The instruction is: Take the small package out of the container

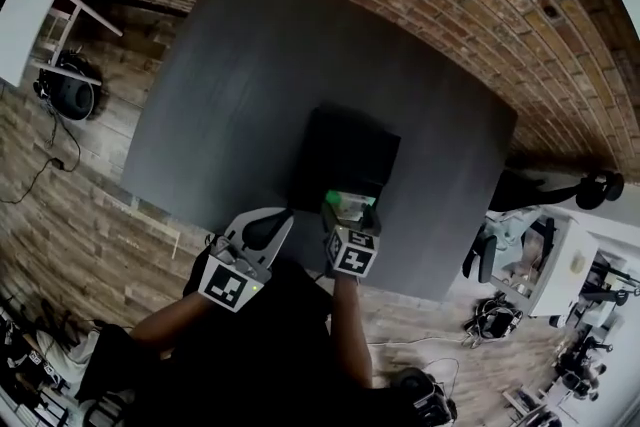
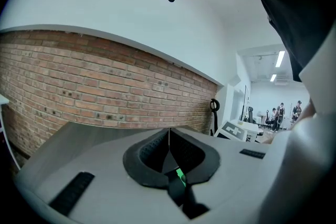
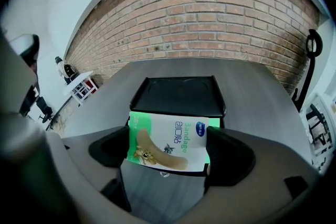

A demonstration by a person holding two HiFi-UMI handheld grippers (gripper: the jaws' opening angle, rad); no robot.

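Observation:
A small green and white bandage package (image 3: 169,142) is held flat between the jaws of my right gripper (image 3: 169,150), which is shut on it. In the head view the package (image 1: 350,207) hangs just in front of the near edge of the black container (image 1: 345,153), above the grey table (image 1: 250,65). The black container (image 3: 178,94) lies beyond the package and looks empty inside. My left gripper (image 1: 268,227) is at the table's near edge, left of the container. In the left gripper view my left gripper (image 2: 169,139) is shut, pads touching with nothing between them.
A brick wall (image 1: 480,5) runs behind and to the right of the table. White desks, chairs and gear (image 1: 560,265) stand at the right, and a white table (image 1: 30,15) at the far left. People stand far off in the left gripper view (image 2: 281,113).

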